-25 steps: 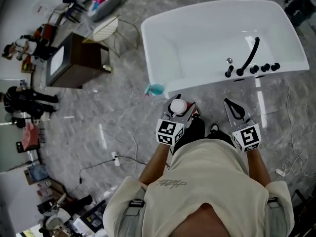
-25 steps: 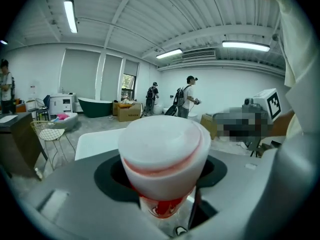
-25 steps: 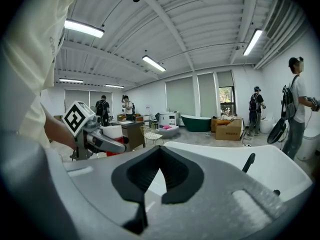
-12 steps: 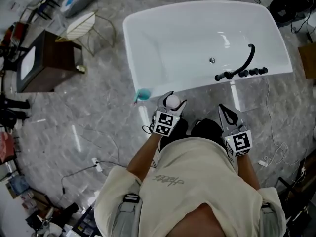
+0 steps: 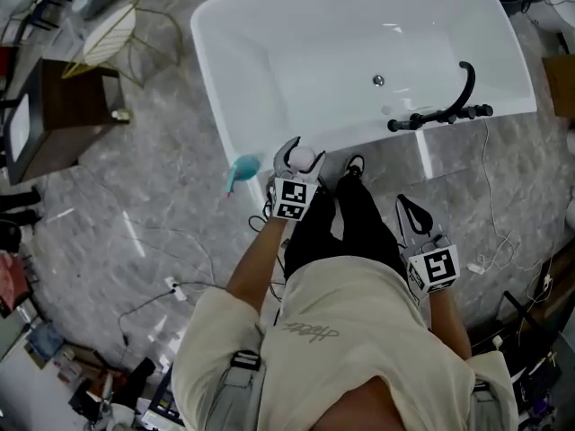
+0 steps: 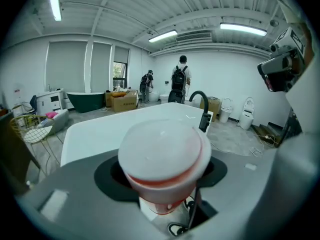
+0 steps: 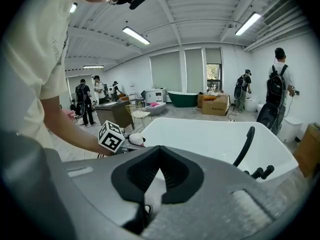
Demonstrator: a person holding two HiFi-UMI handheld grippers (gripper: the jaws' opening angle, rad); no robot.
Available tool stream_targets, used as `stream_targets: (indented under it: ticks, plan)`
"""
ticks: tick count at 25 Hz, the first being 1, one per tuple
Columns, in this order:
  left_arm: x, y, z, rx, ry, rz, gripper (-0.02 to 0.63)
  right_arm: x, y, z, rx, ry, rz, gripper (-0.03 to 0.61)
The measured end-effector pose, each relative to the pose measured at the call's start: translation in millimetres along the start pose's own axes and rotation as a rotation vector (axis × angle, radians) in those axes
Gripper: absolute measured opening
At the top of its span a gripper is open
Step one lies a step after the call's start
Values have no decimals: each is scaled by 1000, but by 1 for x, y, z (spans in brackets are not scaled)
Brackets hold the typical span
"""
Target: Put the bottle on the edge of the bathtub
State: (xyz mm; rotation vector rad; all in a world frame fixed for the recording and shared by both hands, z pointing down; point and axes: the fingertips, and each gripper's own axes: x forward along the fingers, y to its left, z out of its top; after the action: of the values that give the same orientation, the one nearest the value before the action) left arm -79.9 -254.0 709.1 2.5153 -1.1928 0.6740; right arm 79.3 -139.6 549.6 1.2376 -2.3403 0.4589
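The bottle [image 5: 305, 160] has a white cap over a red band, and my left gripper [image 5: 299, 151] is shut on it. It hangs just at the near rim of the white bathtub [image 5: 269, 25], close to the tub's left corner. In the left gripper view the bottle's cap [image 6: 162, 154] fills the space between the jaws, with the bathtub [image 6: 95, 131] right behind it. My right gripper [image 5: 409, 209] hangs shut and holds nothing, over the floor short of the tub. From the right gripper view [image 7: 159, 151] the bottle [image 7: 135, 139] shows at the tub's near corner.
A black faucet [image 5: 461, 92] with knobs stands on the tub's right rim. A teal object [image 5: 241, 169] lies on the floor by the tub's left corner. A dark wooden cabinet [image 5: 63, 115] and a wire chair [image 5: 112, 30] stand at the left. Cables cross the marble floor [image 5: 171, 214]. People stand far off.
The person has stepped closer to the bathtub. My left gripper has carried the bottle forward to the tub's near rim. The right gripper stays low and shut.
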Motion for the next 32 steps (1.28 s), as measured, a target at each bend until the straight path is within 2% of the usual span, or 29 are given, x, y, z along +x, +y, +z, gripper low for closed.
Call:
stream_targets:
  ticks: [6,12,23,27,32]
  plan:
    - [35,0,-4,20,22,-22,304,3,-21,-10,41,35,-13,0]
    - [57,-12,-12,29,38,5,305,0,-46,-14,61,54,-19,0]
    - [61,-32,-15,188,45,-1,312,18,-57,-12,58,59,42,0]
    - [55,-23,-20,169,65,22,324,22,-56,-6,51,48,61,2]
    - [51,-25,-17,144,59,-27,321,25,-55,1,45,25,68,1]
